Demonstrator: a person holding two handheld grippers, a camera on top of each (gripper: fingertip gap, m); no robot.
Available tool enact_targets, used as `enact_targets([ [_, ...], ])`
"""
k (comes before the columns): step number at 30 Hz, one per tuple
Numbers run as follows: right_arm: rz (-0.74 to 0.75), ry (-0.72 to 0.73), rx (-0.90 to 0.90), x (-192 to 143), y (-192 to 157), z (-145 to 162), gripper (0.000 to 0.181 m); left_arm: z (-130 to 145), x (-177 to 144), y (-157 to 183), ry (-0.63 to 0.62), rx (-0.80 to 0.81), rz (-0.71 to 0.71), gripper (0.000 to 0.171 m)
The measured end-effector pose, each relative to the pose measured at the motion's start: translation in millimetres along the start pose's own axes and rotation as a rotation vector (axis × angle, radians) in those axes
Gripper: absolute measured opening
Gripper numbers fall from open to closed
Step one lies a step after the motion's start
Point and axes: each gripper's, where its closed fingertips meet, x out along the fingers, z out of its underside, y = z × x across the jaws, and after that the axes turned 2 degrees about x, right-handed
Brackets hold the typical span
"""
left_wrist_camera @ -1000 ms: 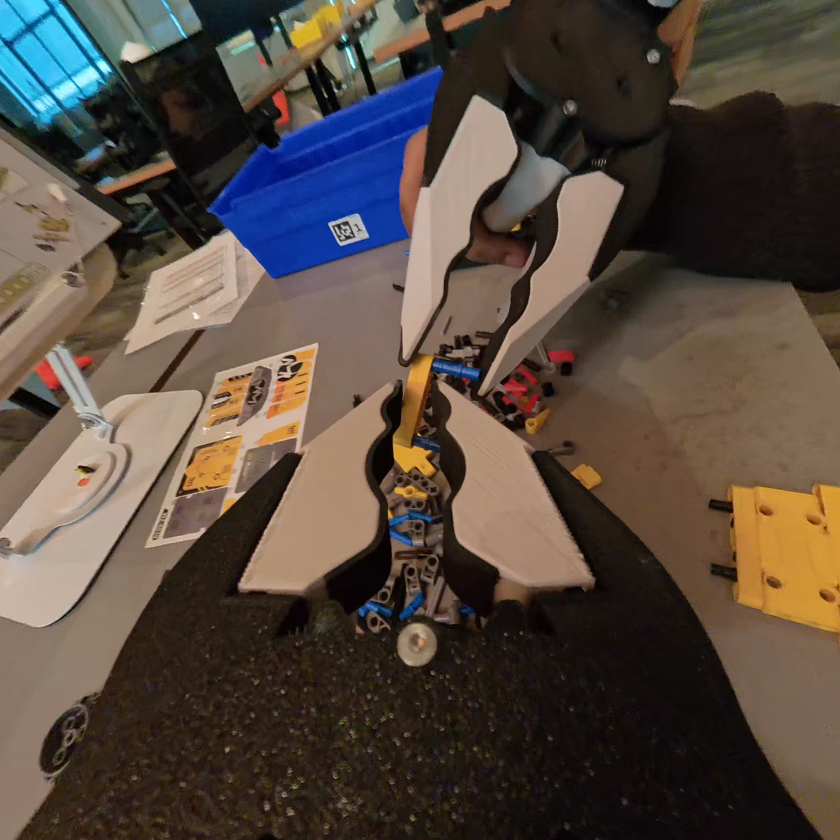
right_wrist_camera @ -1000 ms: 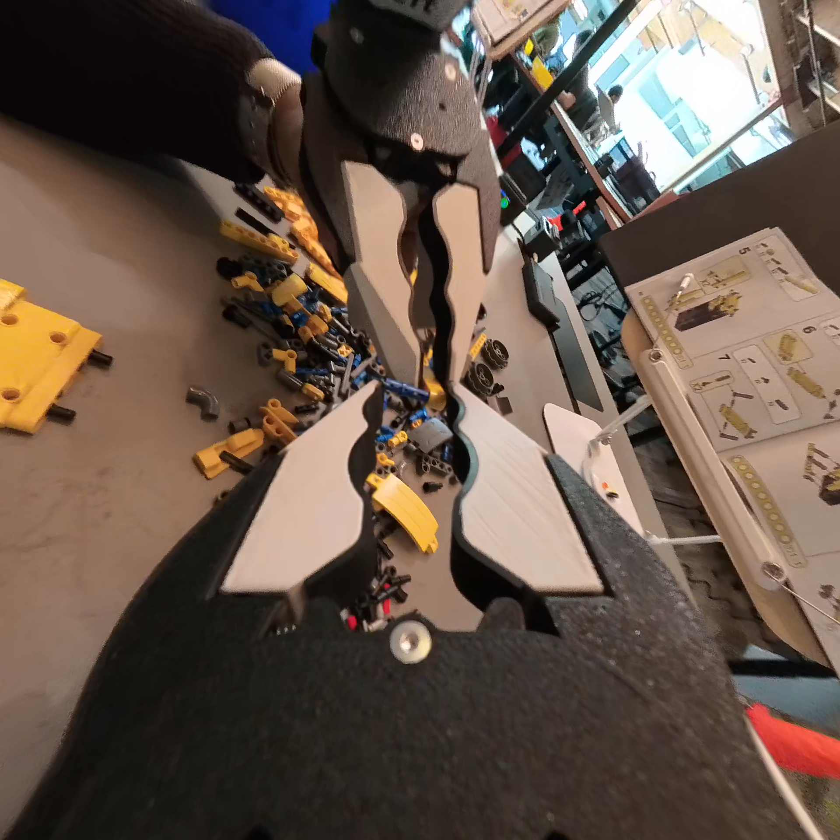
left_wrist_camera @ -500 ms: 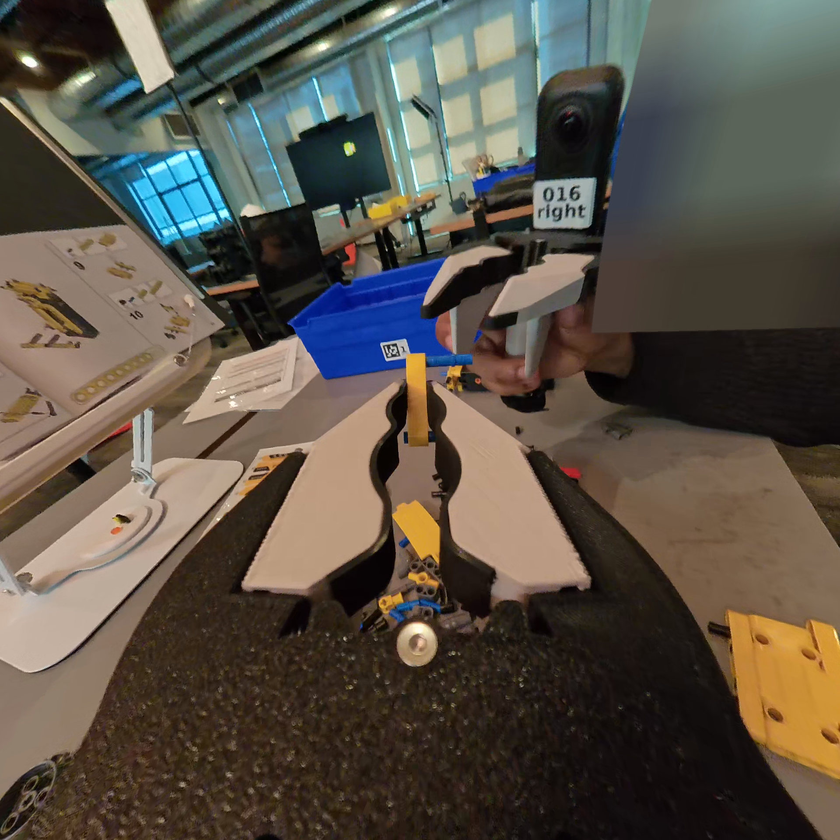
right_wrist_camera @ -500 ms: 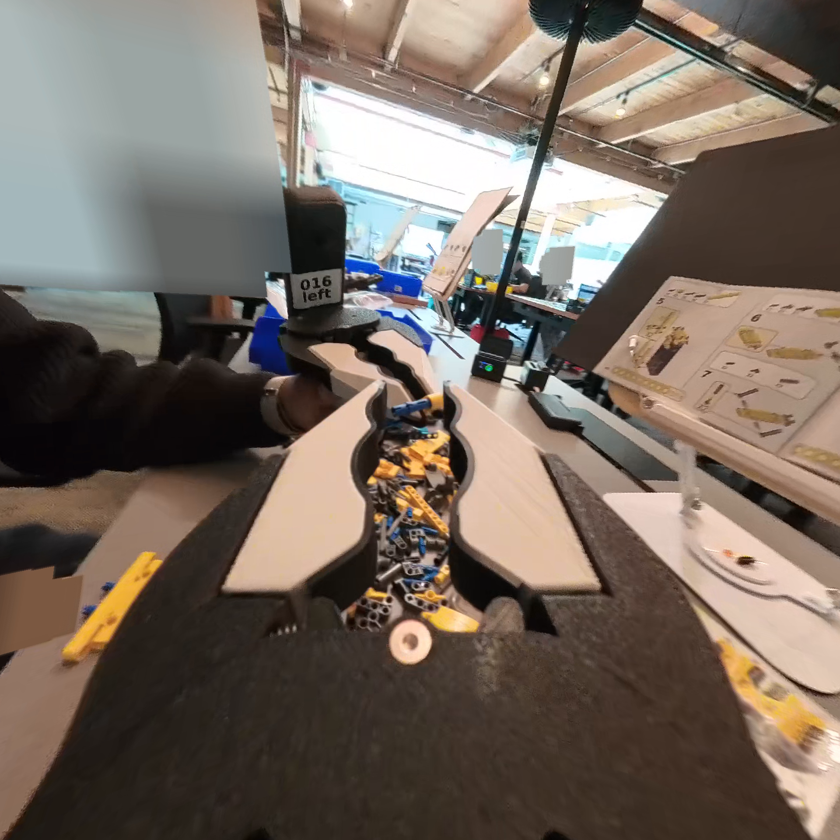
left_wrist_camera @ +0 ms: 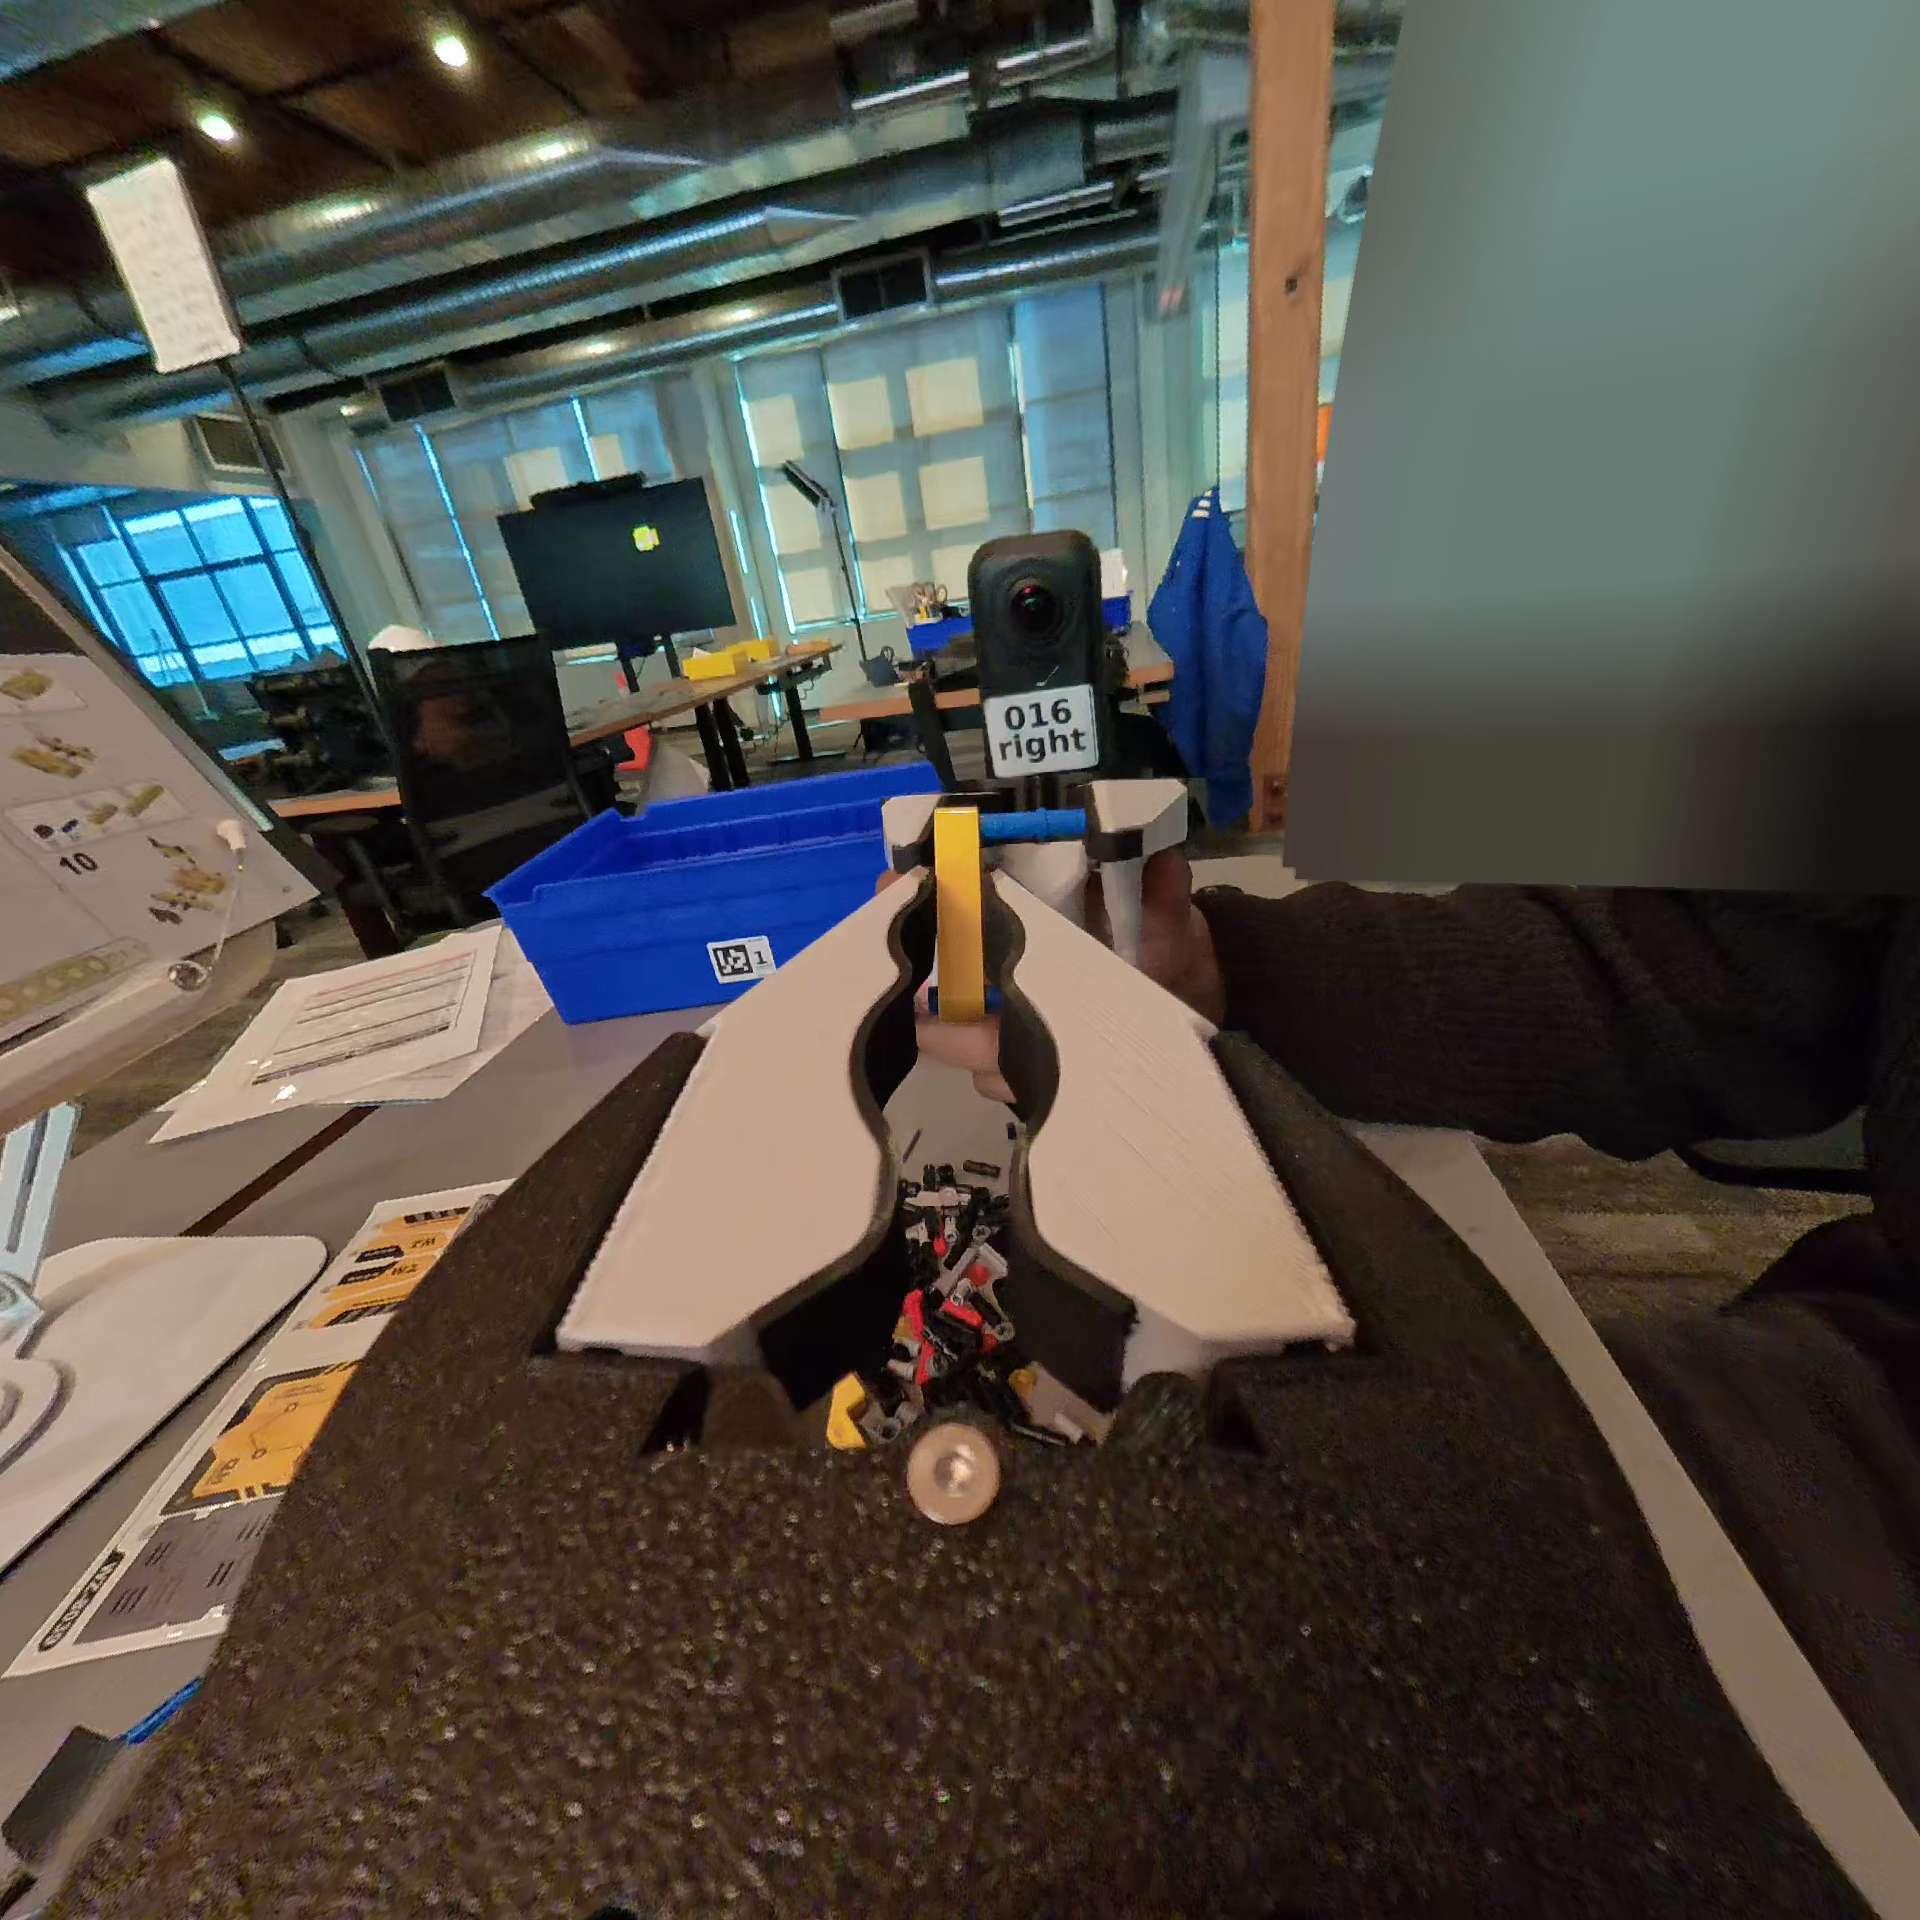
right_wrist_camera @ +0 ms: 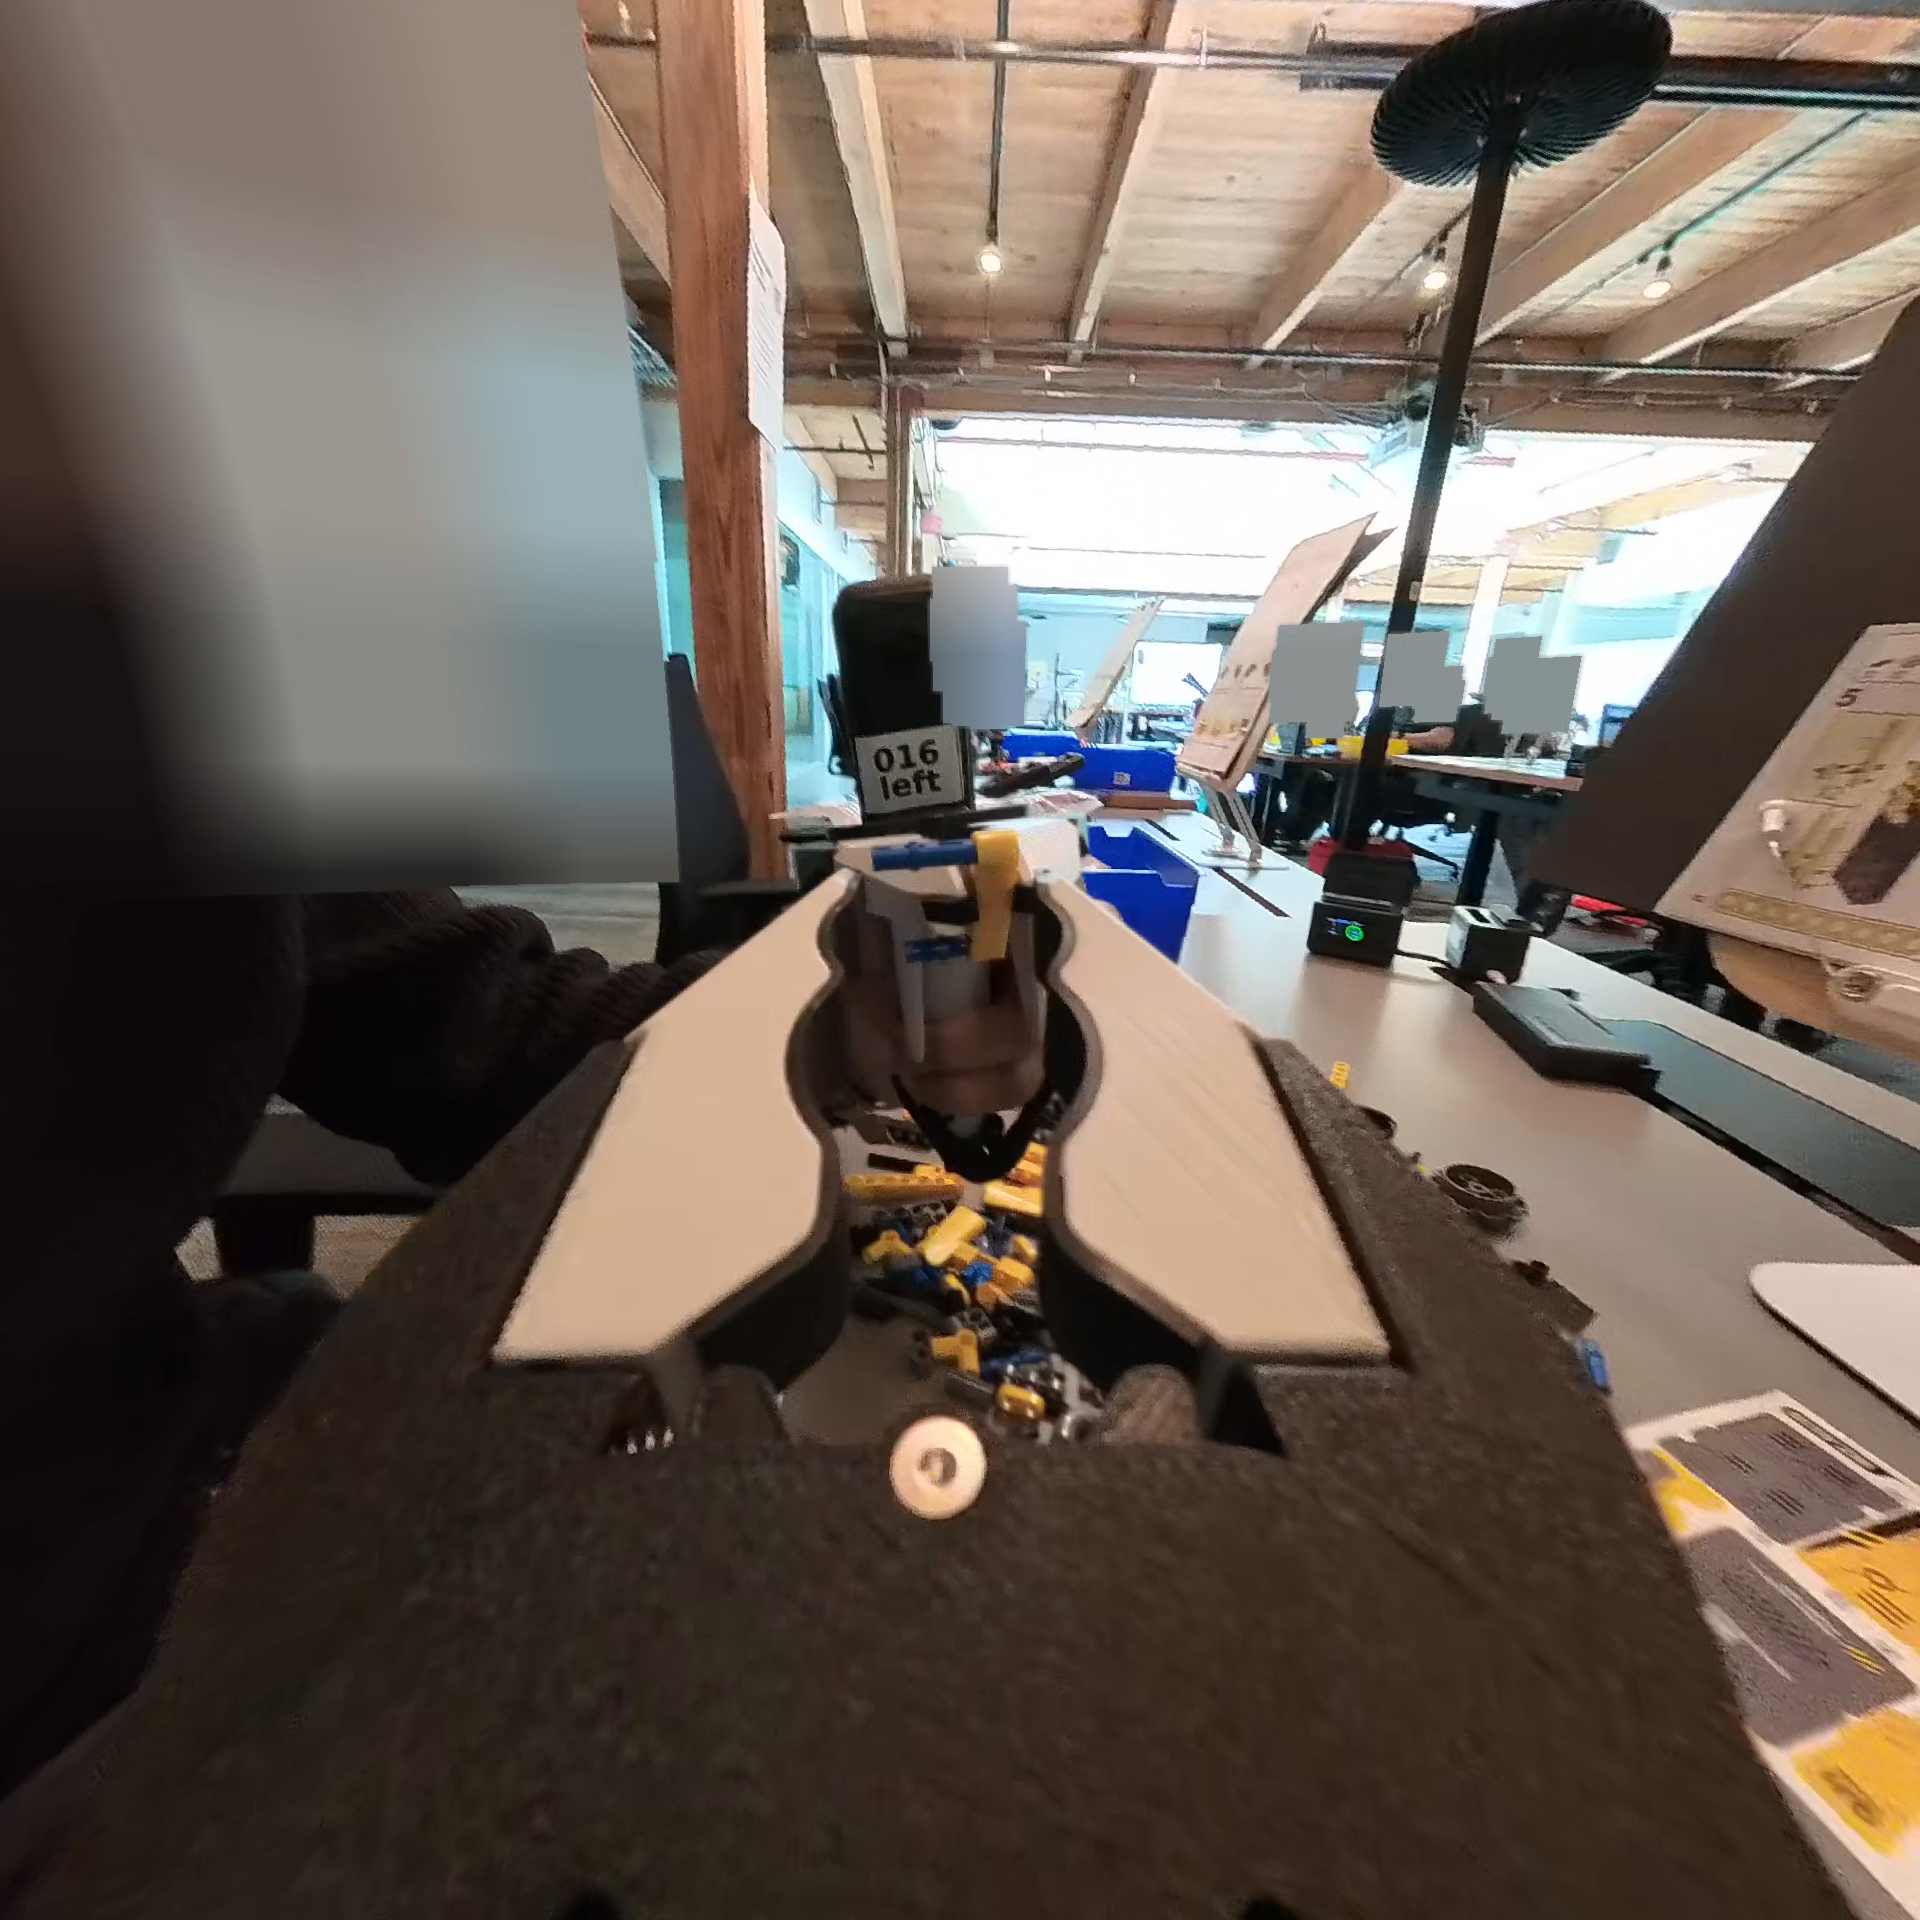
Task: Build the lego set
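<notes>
My left gripper [left_wrist_camera: 956, 883] is shut on a yellow beam [left_wrist_camera: 957, 914] and holds it upright in the air above the table. A blue pin [left_wrist_camera: 1031, 826] sticks sideways out of the beam's top hole. A second blue pin [left_wrist_camera: 961, 1000] sits at its lower end. My right gripper [right_wrist_camera: 945, 888] faces the left one, with its jaws apart on either side of the top pin [right_wrist_camera: 920, 854] and the beam [right_wrist_camera: 992, 899]. It also shows in the left wrist view [left_wrist_camera: 1018, 831], held by a hand in a dark sleeve [left_wrist_camera: 1507, 997].
A pile of small yellow, blue, black and red parts [right_wrist_camera: 956, 1247] lies on the grey table [right_wrist_camera: 1351, 1039] below both grippers. A blue bin [left_wrist_camera: 707, 894] stands behind. Instruction pages on stands [left_wrist_camera: 104, 831] [right_wrist_camera: 1849, 831], loose papers [left_wrist_camera: 364, 1018] and a sticker sheet [left_wrist_camera: 260, 1455] lie alongside. Less than 4 cm separates the two grippers' tips.
Both grippers have risen from the parts pile and levelled out, facing each other. The left one brought the yellow beam up. The right jaws stand wider apart than half a second ago.
</notes>
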Motion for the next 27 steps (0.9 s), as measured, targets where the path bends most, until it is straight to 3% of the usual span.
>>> enact_targets([
  [4, -0.022, 0.059, 0.027, 0.7, -3.8, -7.6, 0.032, -2.4, -0.1, 0.9, 0.011, -0.003, 0.001, 0.007],
  [16, 0.012, 0.023, 0.037, 3.0, 2.6, -1.6, 0.028, 5.3, 3.9, -2.1, -0.016, 0.009, -0.036, 0.007],
  [27, 0.123, -0.022, -0.091, -0.3, 16.1, 1.9, 0.028, 16.7, 6.4, -14.7, -0.079, 0.032, -0.120, 0.009],
])
